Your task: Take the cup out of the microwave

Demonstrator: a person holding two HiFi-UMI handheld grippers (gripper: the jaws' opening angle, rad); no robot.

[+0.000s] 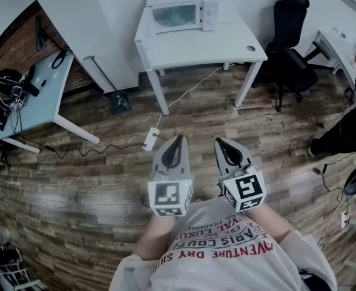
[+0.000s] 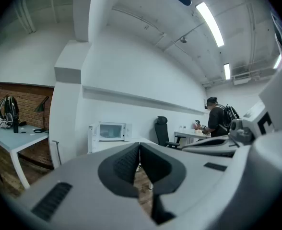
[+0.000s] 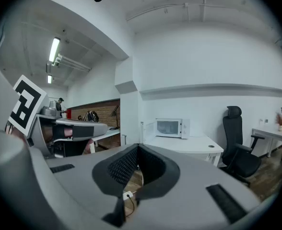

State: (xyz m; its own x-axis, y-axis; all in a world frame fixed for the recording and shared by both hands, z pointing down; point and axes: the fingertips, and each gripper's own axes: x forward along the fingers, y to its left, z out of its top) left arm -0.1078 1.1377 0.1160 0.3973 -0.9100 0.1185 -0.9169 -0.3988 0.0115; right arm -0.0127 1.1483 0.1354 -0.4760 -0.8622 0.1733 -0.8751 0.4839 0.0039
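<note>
Progress: none yet | microwave (image 1: pixel 184 15) shut, at back left corner of table (image 1: pixel 226 46); cup unseen, judged inside | left gripper (image 1: pixel 178 139), right gripper (image 1: pixel 219 142): jaws pressed together, empty, well apart from microwave | remaining: approach, door, cup.

I see a white microwave (image 1: pixel 178 16) on a white tabletop (image 1: pixel 217 44), a black chair (image 1: pixel 292 32) and a brown wood-grain floor (image 1: pixel 99 183).

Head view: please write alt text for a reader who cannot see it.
A person holds the left tool and the right tool, both shut and empty, above a wooden floor. Ahead, a closed microwave stands on a white table, with a black office chair beside it.
</note>
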